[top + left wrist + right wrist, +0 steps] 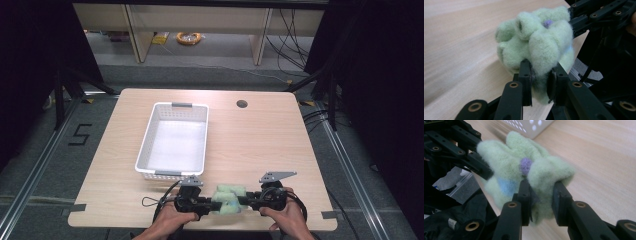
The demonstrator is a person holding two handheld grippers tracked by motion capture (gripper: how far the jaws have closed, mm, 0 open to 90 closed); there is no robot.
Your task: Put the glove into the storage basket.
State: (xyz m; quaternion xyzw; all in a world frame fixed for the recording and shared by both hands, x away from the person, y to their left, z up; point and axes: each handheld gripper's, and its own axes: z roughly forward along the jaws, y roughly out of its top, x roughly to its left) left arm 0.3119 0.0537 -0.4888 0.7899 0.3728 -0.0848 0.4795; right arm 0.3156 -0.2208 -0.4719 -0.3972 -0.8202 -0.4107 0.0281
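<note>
High view: near the bottom centre of the frame, the left tongs (pixel 212 204) and right tongs (pixel 245 201) face each other across a fuzzy pale green cloth (pixel 229 198), which sits bunched at the near edge of the wooden surface (pixel 265 145). A hand (pixel 172 220) holds the left one, another hand (pixel 285 214) the right. In the left gripper view the left tongs (pixel 539 83) are nearly closed, pinching a fold of the green cloth (pixel 536 42). In the right gripper view the right tongs (pixel 541 200) are likewise clamped on a fold of the cloth (pixel 524 170), which carries a small purple dot (pixel 526 165) and a light blue patch (pixel 506 185). A white perforated basket (pixel 145 137) stands mid-frame, left of centre. On the floor at the left edge a mark reads "5" (pixel 80 134).
</note>
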